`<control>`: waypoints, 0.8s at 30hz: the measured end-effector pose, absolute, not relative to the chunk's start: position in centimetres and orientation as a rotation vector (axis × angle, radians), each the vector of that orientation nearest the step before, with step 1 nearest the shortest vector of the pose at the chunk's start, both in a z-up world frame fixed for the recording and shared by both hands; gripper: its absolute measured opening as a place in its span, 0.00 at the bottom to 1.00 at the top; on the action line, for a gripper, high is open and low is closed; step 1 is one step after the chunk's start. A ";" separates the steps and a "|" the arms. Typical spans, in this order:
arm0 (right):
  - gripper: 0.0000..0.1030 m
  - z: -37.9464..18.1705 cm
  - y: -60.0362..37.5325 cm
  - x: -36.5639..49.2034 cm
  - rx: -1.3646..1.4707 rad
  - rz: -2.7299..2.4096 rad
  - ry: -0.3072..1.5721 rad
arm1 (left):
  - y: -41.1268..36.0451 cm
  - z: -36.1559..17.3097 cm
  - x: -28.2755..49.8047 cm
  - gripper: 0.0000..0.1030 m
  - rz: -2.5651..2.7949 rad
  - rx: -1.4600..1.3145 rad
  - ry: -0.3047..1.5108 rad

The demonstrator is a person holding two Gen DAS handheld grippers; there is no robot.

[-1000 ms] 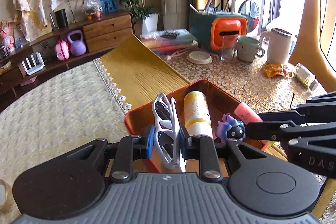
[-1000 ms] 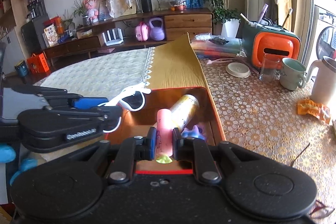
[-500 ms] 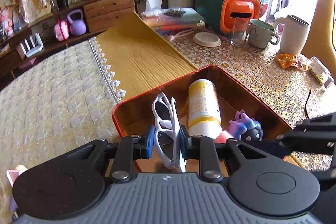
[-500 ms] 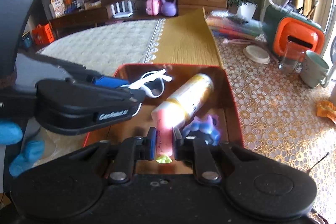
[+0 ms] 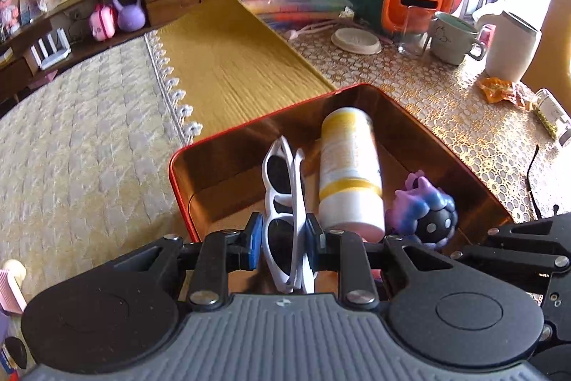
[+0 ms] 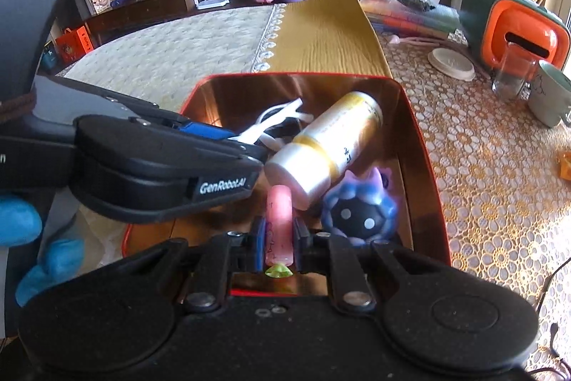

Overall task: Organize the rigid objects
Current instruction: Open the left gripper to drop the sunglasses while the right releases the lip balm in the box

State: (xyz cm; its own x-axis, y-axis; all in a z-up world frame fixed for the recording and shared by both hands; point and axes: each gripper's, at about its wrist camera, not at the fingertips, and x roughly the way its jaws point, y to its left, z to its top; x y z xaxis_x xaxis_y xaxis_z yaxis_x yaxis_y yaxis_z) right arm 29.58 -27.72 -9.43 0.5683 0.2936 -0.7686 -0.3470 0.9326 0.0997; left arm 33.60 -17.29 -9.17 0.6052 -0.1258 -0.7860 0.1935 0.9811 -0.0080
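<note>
A bottle [image 5: 348,166] and toy [image 5: 426,207] already lie in the tray [image 5: 249,127], while the left gripper [image 5: 283,238] clamps sunglasses [image 5: 282,174] and the right gripper [image 6: 278,236] a pink tube [image 6: 279,220], both unreleased.

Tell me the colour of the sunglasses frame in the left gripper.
White, with dark lenses; sunglasses show best in the left wrist view.

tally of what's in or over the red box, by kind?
Sunglasses: 1, held in the left tongs
Bottle: 1
Pink tube: 1, held in the right tongs
Toy: 1
Total: 4, in or over the red box
</note>
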 end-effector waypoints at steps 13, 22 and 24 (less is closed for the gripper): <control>0.27 -9.7 -28.3 29.4 -0.031 0.344 0.906 | -18.0 -9.3 33.4 0.25 -0.179 0.118 0.911; 0.35 -8.4 -28.4 28.5 -0.011 0.351 0.888 | -17.6 -7.7 32.2 0.61 -0.177 0.113 0.861; 0.38 -8.1 -28.5 28.2 -0.007 0.349 0.881 | -17.5 -7.2 31.9 0.62 -0.177 0.109 0.852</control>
